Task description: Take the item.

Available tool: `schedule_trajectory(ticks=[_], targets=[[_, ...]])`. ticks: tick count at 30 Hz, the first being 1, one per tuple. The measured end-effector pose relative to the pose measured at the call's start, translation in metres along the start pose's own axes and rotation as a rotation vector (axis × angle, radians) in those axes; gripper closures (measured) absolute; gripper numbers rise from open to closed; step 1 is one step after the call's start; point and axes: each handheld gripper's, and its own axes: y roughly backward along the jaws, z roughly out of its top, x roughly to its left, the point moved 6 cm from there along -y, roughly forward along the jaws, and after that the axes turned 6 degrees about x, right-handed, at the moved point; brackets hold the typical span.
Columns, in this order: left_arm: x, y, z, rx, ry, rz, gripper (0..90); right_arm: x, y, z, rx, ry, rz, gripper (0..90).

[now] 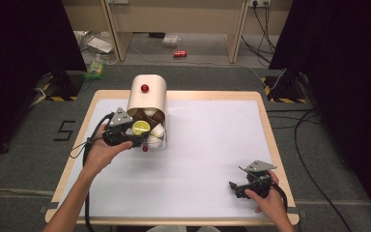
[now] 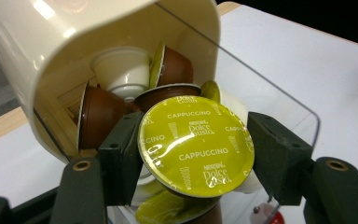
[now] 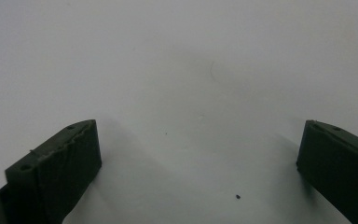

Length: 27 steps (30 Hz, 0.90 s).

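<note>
At the left of the white table mat (image 1: 212, 159), the left gripper (image 1: 142, 140) is held by the person's left hand (image 1: 101, 151) at the mouth of the cream, round-topped plastic capsule dispenser (image 1: 147, 94), which lies near the mat's far left corner. Its jaws are clamped on a lime-green foil-lidded coffee capsule printed "Cappuccino" (image 2: 196, 147), one black pad on each side of the lid, seen plainly in the left gripper view. Behind the held capsule, inside the dispenser, brown plastic capsules (image 2: 100, 114) and a white plastic capsule (image 2: 121, 70) are piled against one another, and a further green-lidded capsule (image 2: 168, 210) lies just beneath it. The dispenser's clear plastic front panel (image 2: 279, 100) is seen to the right of the held capsule. A small red knob (image 1: 145, 88) is set on the dispenser's top.

Well to the right of the dispenser, near the mat's front right corner, the right gripper (image 1: 236, 187) is rested low over the bare mat by the right hand (image 1: 265, 195), its jaws spread wide apart with nothing between them.

The mat is laid on a pale wooden tabletop (image 1: 270, 125). Beyond the dispenser, grey carpet (image 1: 212, 72), a red drinks can (image 1: 179, 53), wooden furniture legs and black cables (image 1: 304, 130) are seen, with dark curtains at both sides.
</note>
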Motion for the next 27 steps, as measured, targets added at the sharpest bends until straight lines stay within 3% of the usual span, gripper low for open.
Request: schedule_trajectory(ticks=[10, 21, 27], targets=[[0.001, 0.023, 0.005, -0.035, -0.002, -0.013, 38.2, 0.0, 0.0, 0.0, 0.0, 0.0, 0.0, 0.2], [0.021, 0.045, -0.01, -0.051, 0.037, 0.009, 38.3, 0.0, 0.0, 0.0, 0.0, -0.001, 0.0, 0.2], [0.037, 0.058, -0.019, -0.059, 0.064, 0.046, 38.2, 0.0, 0.0, 0.0, 0.0, -0.001, 0.0, 0.1]])
